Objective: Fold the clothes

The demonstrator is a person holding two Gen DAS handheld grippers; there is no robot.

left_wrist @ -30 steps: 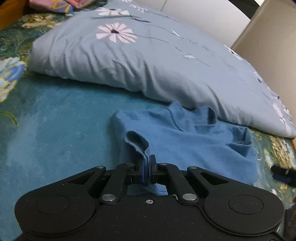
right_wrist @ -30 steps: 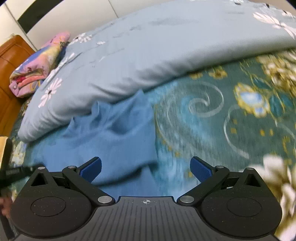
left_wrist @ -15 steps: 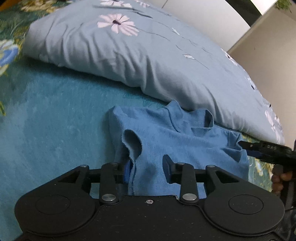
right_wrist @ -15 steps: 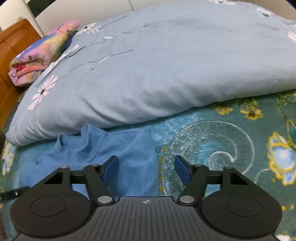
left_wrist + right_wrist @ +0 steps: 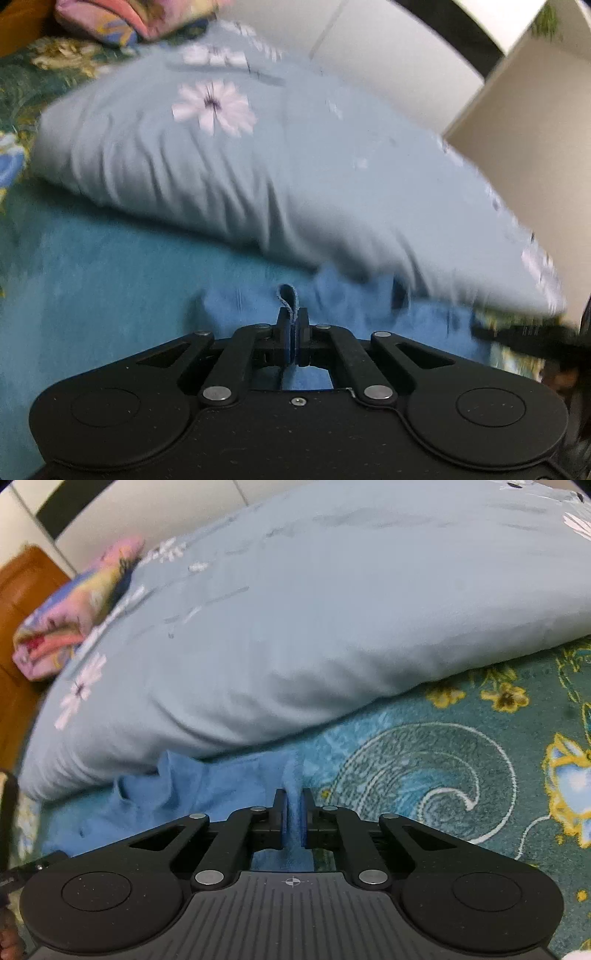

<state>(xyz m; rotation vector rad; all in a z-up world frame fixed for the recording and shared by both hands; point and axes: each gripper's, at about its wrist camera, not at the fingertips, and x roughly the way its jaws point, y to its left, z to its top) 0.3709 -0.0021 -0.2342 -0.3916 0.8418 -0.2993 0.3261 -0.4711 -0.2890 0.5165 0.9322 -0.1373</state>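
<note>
A blue shirt (image 5: 369, 306) lies on the teal bedspread just in front of a grey-blue pillow. My left gripper (image 5: 293, 325) is shut on a fold of the blue shirt, with a loop of cloth sticking up between the fingers. My right gripper (image 5: 293, 808) is shut on the right edge of the same blue shirt (image 5: 207, 790), cloth pinched between the blue pads. The left wrist view is blurred by motion. The right gripper's tip shows at the far right of the left wrist view (image 5: 517, 334).
A large grey-blue pillow (image 5: 258, 155) with white flowers lies close behind the shirt, also in the right wrist view (image 5: 332, 609). A folded pink patterned cloth (image 5: 70, 627) sits at the back by a wooden headboard (image 5: 18, 602). The floral teal bedspread (image 5: 443, 775) spreads right.
Half a second ago both grippers were open over the shirt. Now both have shut on its cloth. The left wrist view is now blurred by motion.
</note>
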